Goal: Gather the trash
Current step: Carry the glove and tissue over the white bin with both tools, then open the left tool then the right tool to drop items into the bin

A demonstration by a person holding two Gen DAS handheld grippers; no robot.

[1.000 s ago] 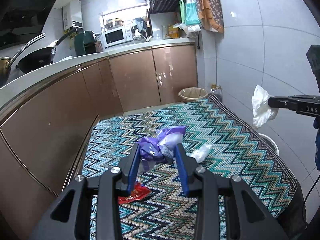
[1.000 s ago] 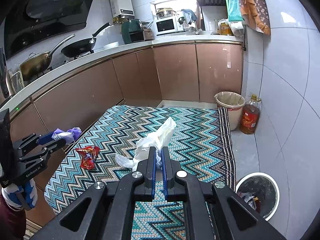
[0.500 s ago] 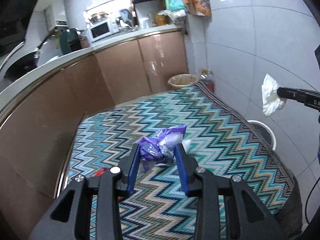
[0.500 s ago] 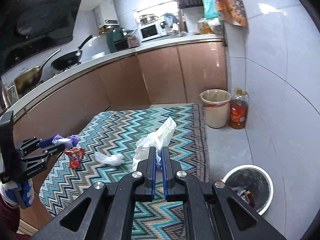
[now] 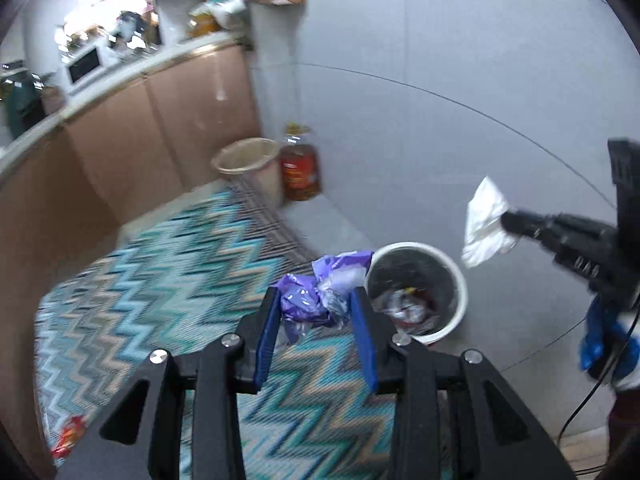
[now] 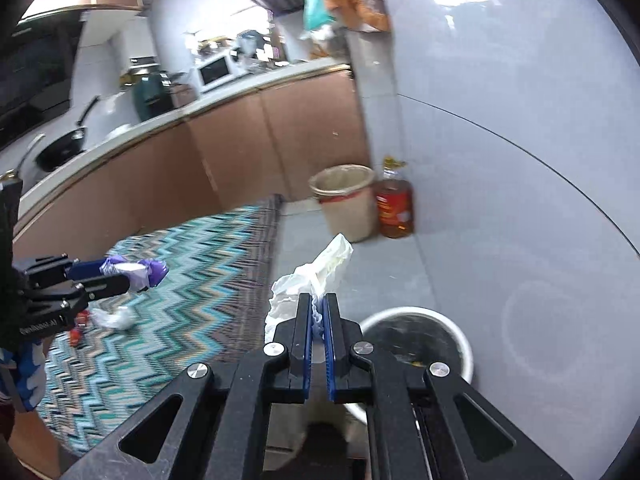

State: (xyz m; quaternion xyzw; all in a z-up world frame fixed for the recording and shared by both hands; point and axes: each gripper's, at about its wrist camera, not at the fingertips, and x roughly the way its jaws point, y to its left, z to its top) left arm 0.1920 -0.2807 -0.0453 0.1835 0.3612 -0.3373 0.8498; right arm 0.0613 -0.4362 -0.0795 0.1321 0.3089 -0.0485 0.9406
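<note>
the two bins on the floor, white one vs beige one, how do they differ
The white bin is low and wide, standing near both grippers; the beige bin is taller, far off beside the oil bottle. Wrappers show inside the white bin; the beige bin's contents are hidden. Both are round, open-topped and upright.

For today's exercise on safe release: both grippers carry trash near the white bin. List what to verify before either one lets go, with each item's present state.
1. Left gripper clamps the purple wrapper: ok.
2. Right gripper clamps the white tissue: ok.
3. White bin open, with room inside: ok.
4. Wrapper directly above the bin's opening: not ok; it appears beside the rim, over the rug.
5. Tissue directly above the opening: cannot tell; in the right wrist view it looks short of the rim.
6. Grippers clear of each other: ok.
</note>
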